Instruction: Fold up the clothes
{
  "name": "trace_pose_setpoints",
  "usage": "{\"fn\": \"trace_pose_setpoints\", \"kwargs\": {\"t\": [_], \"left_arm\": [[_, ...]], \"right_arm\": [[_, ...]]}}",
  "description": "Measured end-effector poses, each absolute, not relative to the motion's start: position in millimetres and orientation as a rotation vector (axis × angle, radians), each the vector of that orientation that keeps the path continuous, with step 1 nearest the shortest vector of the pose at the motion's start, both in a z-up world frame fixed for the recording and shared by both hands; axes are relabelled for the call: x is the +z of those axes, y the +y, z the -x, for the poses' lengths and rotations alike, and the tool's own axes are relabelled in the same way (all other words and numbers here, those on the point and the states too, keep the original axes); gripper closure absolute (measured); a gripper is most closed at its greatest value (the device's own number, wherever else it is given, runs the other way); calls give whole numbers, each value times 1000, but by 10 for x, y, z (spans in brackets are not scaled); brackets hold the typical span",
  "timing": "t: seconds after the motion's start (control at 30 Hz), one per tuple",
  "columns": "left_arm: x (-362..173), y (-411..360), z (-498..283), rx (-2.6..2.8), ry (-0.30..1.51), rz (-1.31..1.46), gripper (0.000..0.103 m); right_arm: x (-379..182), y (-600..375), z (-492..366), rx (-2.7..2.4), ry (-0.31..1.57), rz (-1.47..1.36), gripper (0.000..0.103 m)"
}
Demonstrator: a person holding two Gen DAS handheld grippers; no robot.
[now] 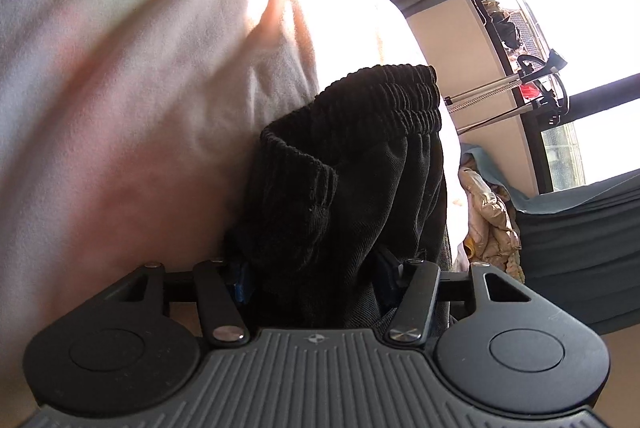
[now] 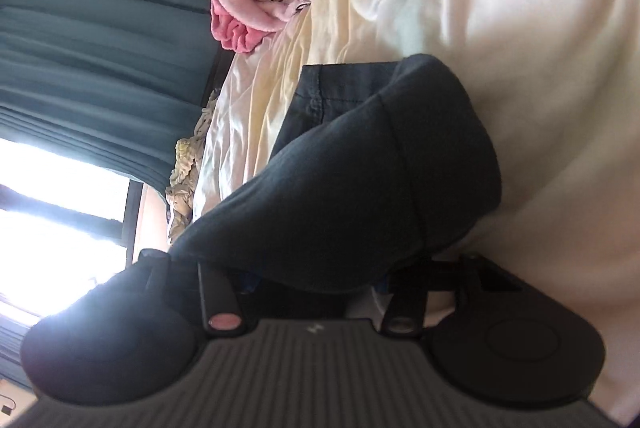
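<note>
Grippers, left (image 1: 316, 280) and right (image 2: 316, 284), tilt downward, fingers clenched on black trousers (image 1: 352, 163).

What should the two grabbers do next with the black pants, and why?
Probably lower both ends onto the white bedding and smooth them flat. The left gripper has the black pants bunched at the waistband, and the right gripper has more dark cloth draped over it.

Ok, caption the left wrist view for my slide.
Left tool gripping bunched black pants by the elastic waistband over a white bedsheet.
</note>
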State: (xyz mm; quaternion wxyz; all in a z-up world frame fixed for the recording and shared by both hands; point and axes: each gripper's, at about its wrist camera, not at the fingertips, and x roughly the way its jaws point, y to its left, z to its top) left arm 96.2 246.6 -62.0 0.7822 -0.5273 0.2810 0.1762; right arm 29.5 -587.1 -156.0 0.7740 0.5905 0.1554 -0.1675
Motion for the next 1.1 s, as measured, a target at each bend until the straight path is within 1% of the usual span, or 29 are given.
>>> {"fn": "trace_pose_setpoints", "kwargs": {"t": [0.03,0.07,0.1,0.17,0.3,0.37,0.43,0.53,0.63,0.67,0.7,0.73,0.8,0.9,1.0,1.1], "left_arm": [[-584,2448,-951,385,597,1121,64],[-535,2427,-926,385,581,1104,74],[-485,2414,-900,378,564,1093,78],[-397,2392,-841,345,517,1093,80],[-305,2361,-678,252,419,1166,81],[-371,2384,-572,239,433,1210,81],[-514,2448,-489,233,479,1300,81],[-794,2535,-382,200,570,1471,80],[-907,2577,-298,207,639,1517,75],[-888,2583,-265,211,648,1500,68],[-825,2590,-226,213,642,1458,57],[-762,2597,-186,215,637,1415,52],[-630,2618,-123,213,621,1330,42],[-372,2747,-207,166,561,1192,34],[-132,2895,-577,140,506,1021,32],[5,2978,-1144,105,584,830,32]], "right_arm": [[-1537,-5871,-332,-351,317,-1251,74],[-1513,-5869,-369,-340,297,-1224,98],[-1450,-5851,-385,-341,264,-1207,98],[-1238,-5796,-404,-306,172,-1171,99],[-592,-5632,-321,-222,-44,-1040,100],[-396,-5637,-206,-226,-126,-1030,100],[-346,-5706,-104,-310,-134,-1019,100],[-640,-5897,-21,-499,-6,-1086,100],[-1175,-6044,-8,-616,213,-1203,100],[-1358,-6080,-7,-646,277,-1248,100],[-1514,-6109,26,-653,297,-1309,100],[-1547,-6125,62,-654,290,-1336,100],[-1454,-6110,66,-641,290,-1293,100],[-1285,-6076,14,-614,301,-1179,100],[-1277,-6075,-16,-606,323,-1127,99],[-1348,-6105,-77,-613,345,-1155,99]]}}
